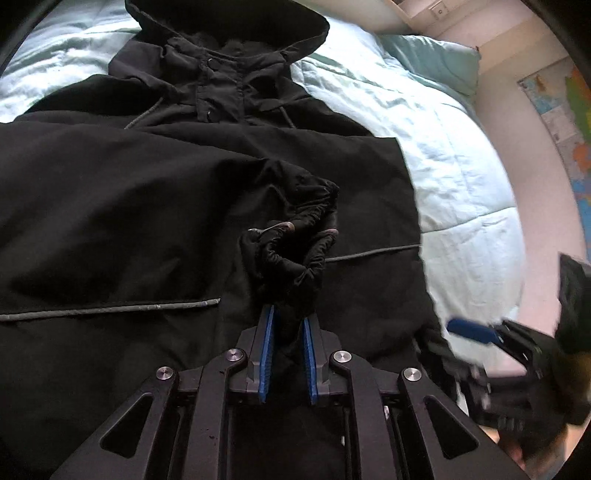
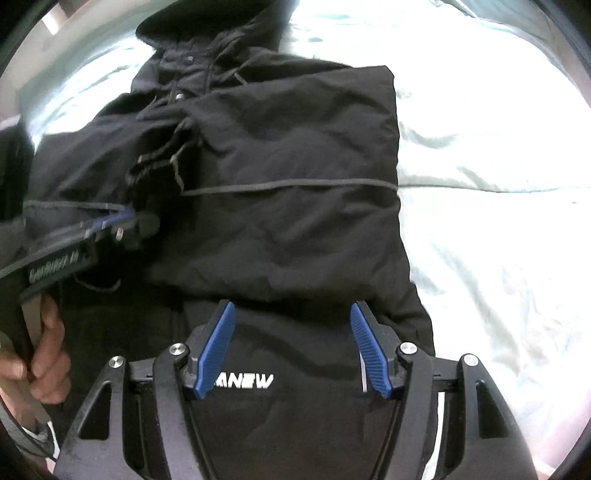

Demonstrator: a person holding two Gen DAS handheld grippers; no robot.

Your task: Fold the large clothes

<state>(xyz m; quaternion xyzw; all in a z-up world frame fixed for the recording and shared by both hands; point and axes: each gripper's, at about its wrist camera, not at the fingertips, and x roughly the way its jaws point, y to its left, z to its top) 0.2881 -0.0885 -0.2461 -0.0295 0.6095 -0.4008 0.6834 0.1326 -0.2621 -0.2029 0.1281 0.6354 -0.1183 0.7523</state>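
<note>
Black coat [image 1: 155, 206] lies face up on the bed [image 1: 454, 177], hood [image 1: 229, 22] at the far end, body spread flat. Both sides look already folded in over the middle; the coat's right edge runs straight against the pale bedding.

Left of the coat's centre line: left gripper [image 1: 289, 328] pinches the bunched, elasticated cuff [image 1: 291, 236] of a sleeve. Blue pads are narrowed onto the fabric, with cloth filling the gap between them. The cuff is lifted slightly above the coat front, near the waist cord [image 1: 110, 308].

Right of centre: right gripper [image 2: 292, 345] hovers over the lower coat, jaws wide apart, holding nothing. White lettering [image 2: 245, 380] shows on dark cloth beneath it; cannot tell whether that is the coat or the person's clothing.

Step in hand, by my reading: laying the sleeve across the body.

Notes for doing it well:
- Keep the pinch on the cuff only; catching the layer below would drag the front panel.
- Carry the cuff low and set it down flat and straight, inside the coat's outline.
- Free right gripper could press the folded panel down so it does not spring open.
- Slippery shell fabric, likely to slide; release only once the sleeve rests.
</note>
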